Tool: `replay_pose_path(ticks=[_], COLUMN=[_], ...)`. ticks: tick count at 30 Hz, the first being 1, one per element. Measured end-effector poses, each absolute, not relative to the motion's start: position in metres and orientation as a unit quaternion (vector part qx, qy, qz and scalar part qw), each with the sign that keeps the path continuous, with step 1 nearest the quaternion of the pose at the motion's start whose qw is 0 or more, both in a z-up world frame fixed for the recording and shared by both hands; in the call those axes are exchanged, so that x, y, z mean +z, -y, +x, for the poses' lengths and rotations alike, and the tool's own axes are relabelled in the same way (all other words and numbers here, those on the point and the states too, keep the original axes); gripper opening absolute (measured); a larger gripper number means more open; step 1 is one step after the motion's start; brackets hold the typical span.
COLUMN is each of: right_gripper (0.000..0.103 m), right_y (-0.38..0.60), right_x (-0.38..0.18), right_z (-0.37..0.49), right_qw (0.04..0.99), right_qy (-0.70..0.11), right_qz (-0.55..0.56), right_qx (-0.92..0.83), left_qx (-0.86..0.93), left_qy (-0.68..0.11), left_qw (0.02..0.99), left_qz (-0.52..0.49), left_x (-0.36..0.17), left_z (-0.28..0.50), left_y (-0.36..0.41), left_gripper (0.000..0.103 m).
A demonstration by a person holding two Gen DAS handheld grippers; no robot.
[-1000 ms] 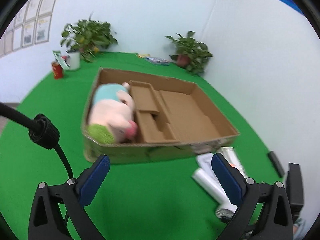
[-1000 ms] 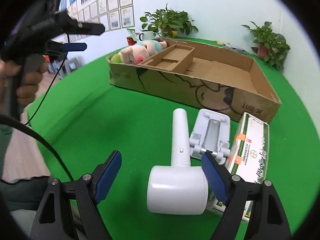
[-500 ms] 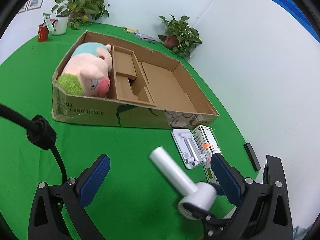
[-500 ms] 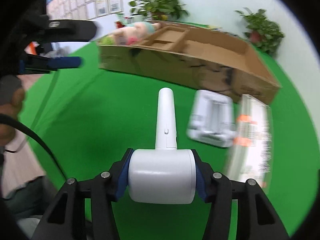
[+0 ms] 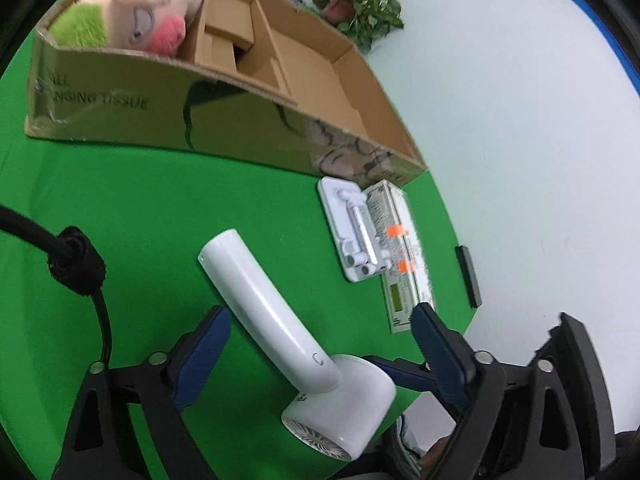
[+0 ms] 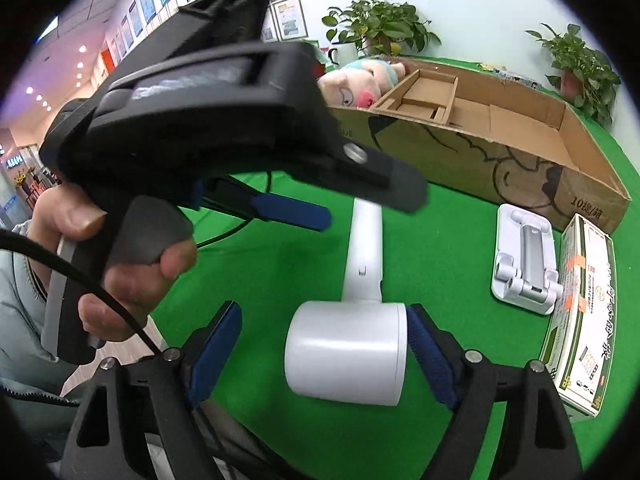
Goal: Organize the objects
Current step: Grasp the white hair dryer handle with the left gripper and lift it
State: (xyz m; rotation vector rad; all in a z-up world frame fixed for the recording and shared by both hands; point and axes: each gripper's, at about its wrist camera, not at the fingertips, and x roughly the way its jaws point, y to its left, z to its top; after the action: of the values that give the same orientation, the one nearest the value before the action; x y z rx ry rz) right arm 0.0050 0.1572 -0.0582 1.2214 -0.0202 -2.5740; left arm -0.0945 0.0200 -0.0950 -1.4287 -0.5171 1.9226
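A white hair dryer (image 5: pixel 280 324) lies on the green table, also in the right wrist view (image 6: pixel 348 344). My left gripper (image 5: pixel 320 340) is open with its fingers on either side of the dryer's handle, not touching it. My right gripper (image 6: pixel 324 348) is open around the dryer's head; the right pad (image 6: pixel 426 350) touches it and the left pad stands apart. The cardboard box (image 5: pixel 248 120) holds a pink plush toy (image 5: pixel 148 20) at its left end. A white folding stand (image 5: pixel 354 228) and a long white carton (image 5: pixel 400 252) lie in front of the box.
Potted plants (image 6: pixel 376 28) and a white mug stand at the table's far edge. The box has inner cardboard dividers (image 5: pixel 236 48). A black bar (image 5: pixel 468 276) lies off the table's right rim. My left hand and its gripper body (image 6: pixel 200 120) fill the left of the right wrist view.
My right gripper was shut on the dryer's head and has opened. My left gripper has moved down and in, over the dryer's handle.
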Motion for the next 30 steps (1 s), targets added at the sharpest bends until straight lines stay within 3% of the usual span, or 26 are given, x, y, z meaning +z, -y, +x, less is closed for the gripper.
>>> replay_pose_path(ticks=[9, 13, 16, 30], right_gripper=[0.080, 0.068, 0.068, 0.067], right_y=[-0.165, -0.163, -0.162, -0.169], right_x=[-0.071, -0.077, -0.078, -0.070], right_z=[-0.007, -0.009, -0.007, 0.000], right_qw=[0.124, 0.105, 0.100, 0.074], right_qy=[0.030, 0.026, 0.027, 0.040], right_qz=[0.450, 0.457, 0.454, 0.430], right_qx=[-0.884, -0.883, -0.885, -0.899], left_qx=[0.723, 0.725, 0.726, 0.751], left_qy=[0.187, 0.178, 0.168, 0.129], left_qw=[0.328, 0.318, 0.307, 0.300], left_qz=[-0.579, -0.585, -0.592, -0.574], left_x=[-0.111, -0.112, -0.112, -0.091], left_z=[-0.106, -0.110, -0.114, -0.111], left_y=[-0.027, -0.028, -0.027, -0.054], left_gripper=[0.059, 0.047, 0.036, 0.032])
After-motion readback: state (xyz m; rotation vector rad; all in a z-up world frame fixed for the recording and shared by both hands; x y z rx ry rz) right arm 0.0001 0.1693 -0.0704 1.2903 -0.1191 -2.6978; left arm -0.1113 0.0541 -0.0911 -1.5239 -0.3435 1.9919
